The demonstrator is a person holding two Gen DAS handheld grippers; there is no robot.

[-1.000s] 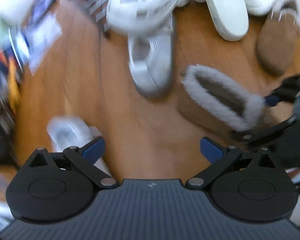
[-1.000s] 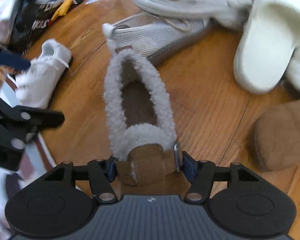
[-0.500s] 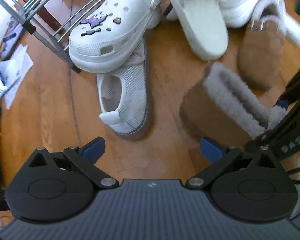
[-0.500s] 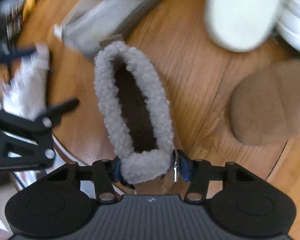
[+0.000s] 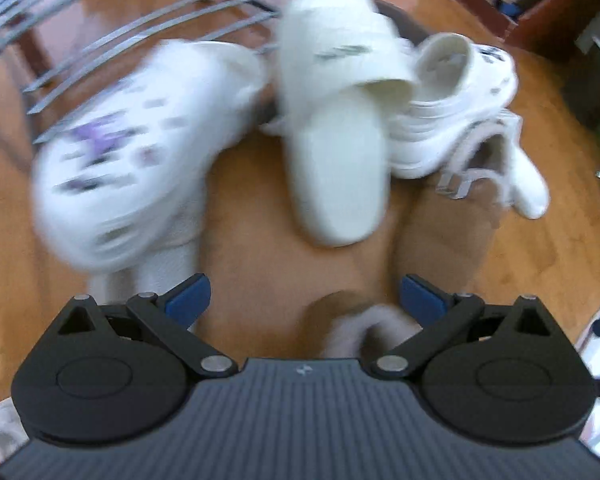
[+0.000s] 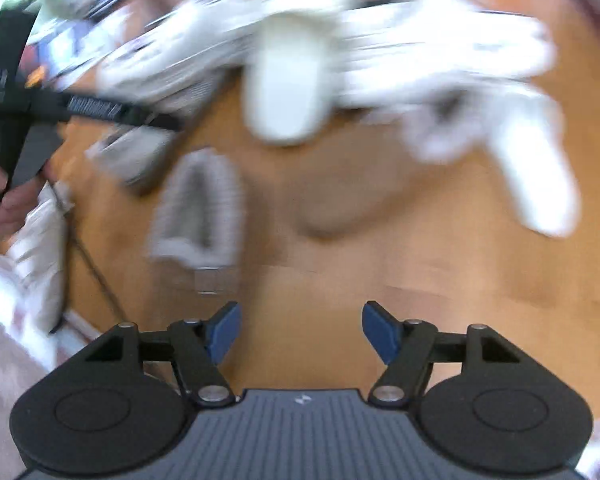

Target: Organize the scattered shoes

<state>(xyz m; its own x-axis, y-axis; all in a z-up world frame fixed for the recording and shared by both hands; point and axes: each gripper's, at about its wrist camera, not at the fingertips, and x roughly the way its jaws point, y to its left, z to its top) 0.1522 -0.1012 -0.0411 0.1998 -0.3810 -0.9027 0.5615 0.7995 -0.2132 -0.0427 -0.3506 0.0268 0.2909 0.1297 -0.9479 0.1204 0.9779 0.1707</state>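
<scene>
light: bright daylight, warm on wood floor (image 5: pixel 260 240) | glare: sheen at top, white slide (image 5: pixel 336 168) nearly blown out | blur: heavy motion smear, right view worst (shoe outlines dissolve) | sharp: only gripper bodies | distortion: fisheye bends rack bars (image 5: pixel 140 40), dark corners | shadows: soft, under shoes

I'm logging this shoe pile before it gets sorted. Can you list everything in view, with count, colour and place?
Slide sandal: one, cream, centre of the wooden floor.
Clog: one, white with purple charms, left of the slide, against the rack.
Sneaker: one, white, right of the slide.
Fleece-lined slippers: two, brown; one open side up, the other under the sneaker.
Mesh shoe: one, grey-white, partly under the clog.
Wire rack: one, metal, far left.
Left tool: open, nothing between its jaws.
Right tool: jaws opening, nothing between them.
</scene>
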